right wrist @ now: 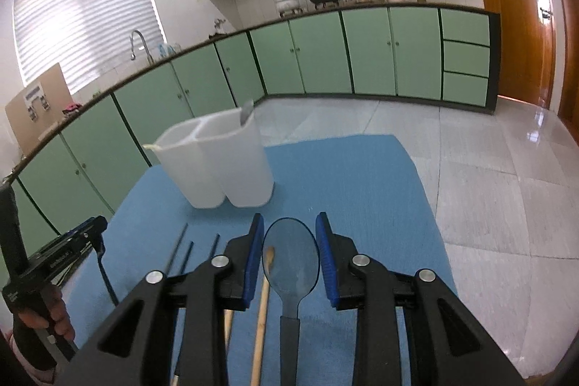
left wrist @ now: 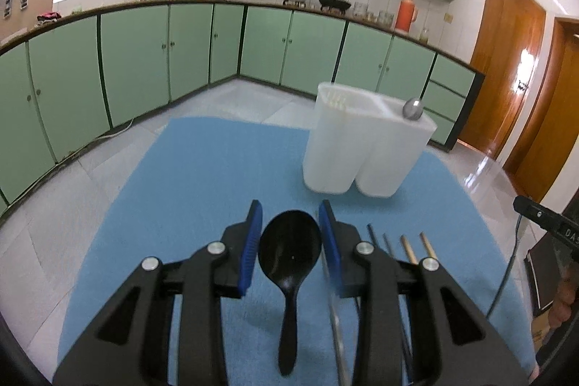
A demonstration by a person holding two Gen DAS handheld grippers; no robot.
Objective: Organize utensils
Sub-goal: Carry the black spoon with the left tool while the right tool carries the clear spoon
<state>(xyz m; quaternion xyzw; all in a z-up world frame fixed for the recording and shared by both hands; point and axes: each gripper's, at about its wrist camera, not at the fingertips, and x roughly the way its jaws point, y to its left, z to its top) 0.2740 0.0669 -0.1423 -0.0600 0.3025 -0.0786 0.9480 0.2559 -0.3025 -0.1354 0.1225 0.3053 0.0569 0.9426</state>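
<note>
1. Blue cloth (left wrist: 202,169) covers the table, and nearly every utensil lies loose on it along the bottom of both views.
2. Your left gripper (left wrist: 290,243) stands wide open and holds nothing; the black plastic spoon (left wrist: 289,255) lies on the cloth in the gap between its blue pads, bowl forward, handle running toward the bottom edge.
3. Your right gripper (right wrist: 289,257) is equally spread and empty; the translucent grey spoon (right wrist: 291,263) lies between its fingers at lower centre.
4. Done so far, as far as you can see: one metal spoon (left wrist: 412,108) stands in the right-hand compartment of the white two-compartment holder (left wrist: 362,147), right of centre in the left view.
5. Left to do: both spoons under your grippers, the wooden chopsticks (right wrist: 262,310), the dark chopsticks (right wrist: 181,248), and a thin metal handle (left wrist: 334,321) by the left gripper's right finger, whose type you cannot tell.
6. I judge the task only just begun; the holder's other compartment looks empty.
</note>
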